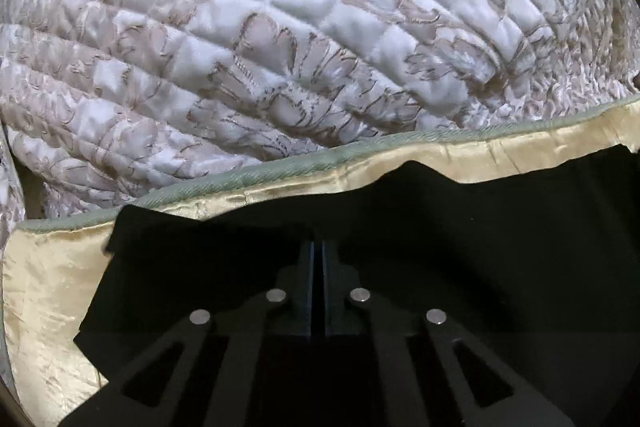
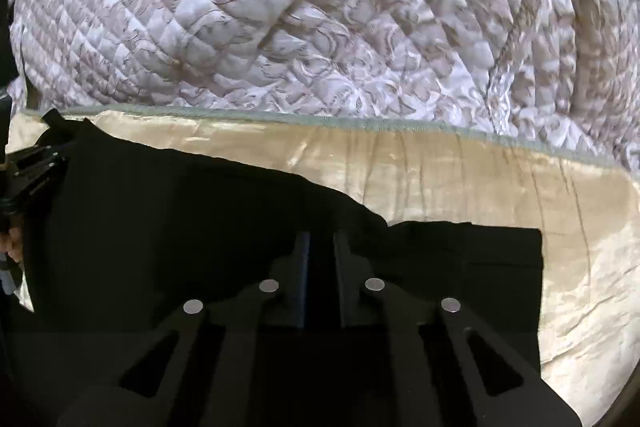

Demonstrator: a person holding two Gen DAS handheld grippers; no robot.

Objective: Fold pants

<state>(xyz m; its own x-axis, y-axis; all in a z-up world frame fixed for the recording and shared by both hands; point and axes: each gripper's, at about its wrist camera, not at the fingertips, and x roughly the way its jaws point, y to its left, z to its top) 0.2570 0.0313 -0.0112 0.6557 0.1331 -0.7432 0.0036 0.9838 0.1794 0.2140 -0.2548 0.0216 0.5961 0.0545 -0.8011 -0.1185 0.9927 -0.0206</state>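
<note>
Black pants (image 1: pixel 480 247) lie flat on a cream satin cloth (image 1: pixel 48 287). In the left wrist view my left gripper (image 1: pixel 318 247) has its fingers pressed together, tips down on the pants near their left corner; black on black hides whether any cloth is pinched. In the right wrist view my right gripper (image 2: pixel 320 239) stands over the pants (image 2: pixel 180 219) near their upper edge. Its fingers are drawn close with only a narrow dark gap, and the black fabric bunches at the tips. The left gripper (image 2: pixel 36 163) and a hand (image 2: pixel 12 243) show at that view's left edge.
The cream cloth (image 2: pixel 480 179) has a pale green trim (image 2: pixel 360 125) along its far side. Beyond it spreads a quilted white-and-beige bedspread (image 2: pixel 320 27), also filling the top of the left wrist view (image 1: pixel 320 27). Bare cream cloth lies right of the pants.
</note>
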